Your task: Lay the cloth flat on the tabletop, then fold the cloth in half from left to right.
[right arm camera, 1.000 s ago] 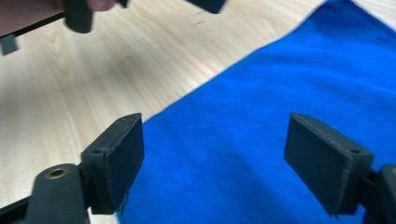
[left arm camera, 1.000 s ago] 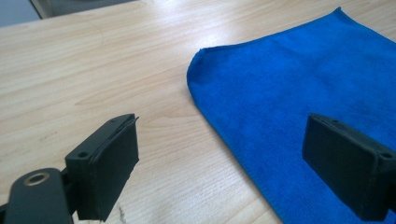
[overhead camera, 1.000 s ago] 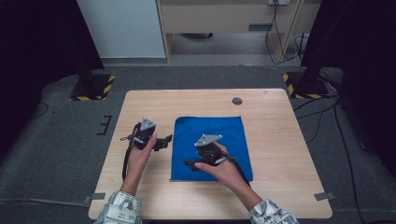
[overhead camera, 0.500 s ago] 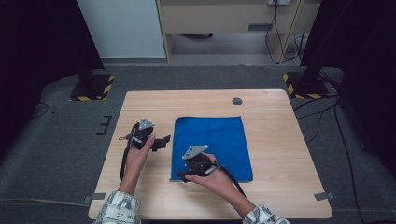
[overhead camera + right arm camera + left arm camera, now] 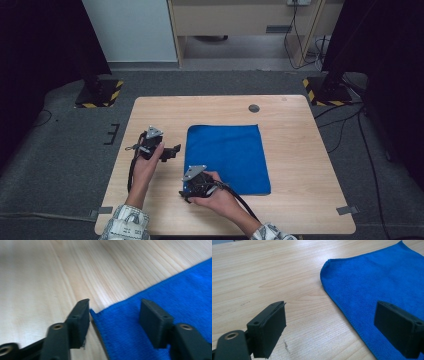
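A blue cloth (image 5: 227,157) lies flat on the wooden table (image 5: 300,150). My left gripper (image 5: 175,150) rests just left of the cloth's left edge. In the left gripper view it (image 5: 332,315) is open, with bare wood and the cloth's edge (image 5: 382,277) ahead. My right gripper (image 5: 186,194) is low at the cloth's near left corner. Its jaws have just been closing. In the right gripper view it (image 5: 115,307) straddles that corner (image 5: 93,312); the pads stand apart from the cloth (image 5: 180,287).
A small dark round disc (image 5: 254,108) sits on the table near its far edge. Black stands with yellow-black striped bases (image 5: 100,95) (image 5: 325,92) are on the floor beyond the far corners. Cables trail on the floor at right.
The right gripper has moved left and toward the near edge, from over the cloth down to its near left corner, and its jaws have narrowed. The left gripper has stayed put.
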The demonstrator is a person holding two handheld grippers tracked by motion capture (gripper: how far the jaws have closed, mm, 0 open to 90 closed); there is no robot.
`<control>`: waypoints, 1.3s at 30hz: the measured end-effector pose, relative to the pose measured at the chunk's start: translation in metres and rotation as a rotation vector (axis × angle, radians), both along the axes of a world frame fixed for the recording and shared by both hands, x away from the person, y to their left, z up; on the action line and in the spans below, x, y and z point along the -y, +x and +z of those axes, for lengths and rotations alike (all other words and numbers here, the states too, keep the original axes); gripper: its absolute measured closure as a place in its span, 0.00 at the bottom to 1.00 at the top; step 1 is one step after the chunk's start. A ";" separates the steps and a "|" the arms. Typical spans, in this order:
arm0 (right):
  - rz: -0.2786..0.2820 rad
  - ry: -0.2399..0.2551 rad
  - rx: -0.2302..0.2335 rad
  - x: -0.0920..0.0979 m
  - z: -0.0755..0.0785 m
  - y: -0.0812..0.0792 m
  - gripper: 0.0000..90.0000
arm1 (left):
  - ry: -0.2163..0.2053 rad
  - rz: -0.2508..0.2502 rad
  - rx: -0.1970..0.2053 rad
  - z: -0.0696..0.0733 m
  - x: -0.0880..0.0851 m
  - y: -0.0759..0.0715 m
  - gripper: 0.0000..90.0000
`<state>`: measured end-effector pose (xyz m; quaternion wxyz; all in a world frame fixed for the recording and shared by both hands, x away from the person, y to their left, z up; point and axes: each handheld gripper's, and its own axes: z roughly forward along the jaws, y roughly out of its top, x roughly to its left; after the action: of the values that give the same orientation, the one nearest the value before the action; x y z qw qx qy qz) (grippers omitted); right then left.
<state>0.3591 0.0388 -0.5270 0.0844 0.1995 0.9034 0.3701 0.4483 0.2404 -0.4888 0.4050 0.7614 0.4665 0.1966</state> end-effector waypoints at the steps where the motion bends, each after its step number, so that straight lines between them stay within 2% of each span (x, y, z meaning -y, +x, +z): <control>1: -0.002 -0.002 0.005 0.000 -0.001 0.000 0.56 | 0.001 -0.001 -0.001 0.000 0.000 0.000 0.11; 4: -0.025 -0.001 0.020 0.001 0.001 0.002 0.78 | -0.004 -0.003 -0.001 0.001 0.000 -0.001 0.11; 6: -0.035 0.026 -0.008 0.003 0.002 0.003 0.87 | -0.013 -0.001 0.004 0.004 0.000 -0.001 0.11; 8: -0.042 0.029 -0.001 0.004 0.002 0.003 0.93 | -0.019 -0.004 0.009 0.005 0.001 -0.001 0.11; 13: -0.044 0.053 -0.023 0.006 0.002 0.002 0.94 | -0.021 -0.018 0.015 0.006 0.005 0.000 0.11; 17: -0.044 0.082 -0.030 0.009 0.005 0.000 0.93 | -0.007 -0.025 0.019 0.009 0.012 0.005 0.11; 22: -0.049 0.107 -0.041 0.011 0.006 -0.003 0.94 | 0.060 -0.057 0.027 0.009 0.031 0.016 0.15; 25: -0.050 0.119 -0.046 0.011 0.006 -0.007 0.94 | 0.124 -0.086 0.008 0.005 0.043 0.028 0.16; 28: -0.054 0.135 -0.047 0.011 0.007 -0.008 0.94 | 0.167 -0.083 0.005 0.002 0.048 0.037 0.20; 30: -0.062 0.144 -0.045 0.012 0.007 -0.008 0.94 | 0.177 -0.092 -0.005 -0.001 0.050 0.044 0.21; 34: -0.078 0.154 -0.051 0.012 0.005 -0.010 0.94 | 0.150 -0.090 -0.022 -0.006 0.049 0.055 0.25; 37: -0.081 0.163 -0.052 0.010 0.004 -0.014 0.94 | 0.158 -0.085 -0.024 -0.007 0.047 0.060 0.27; 39: -0.079 0.168 -0.053 0.008 0.003 -0.015 0.94 | 0.146 -0.079 -0.027 -0.008 0.045 0.063 0.28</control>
<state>0.3441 0.0310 -0.5236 0.0579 0.2513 0.8625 0.4355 0.5114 0.1956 -0.4967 0.3498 0.8091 0.4260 0.2037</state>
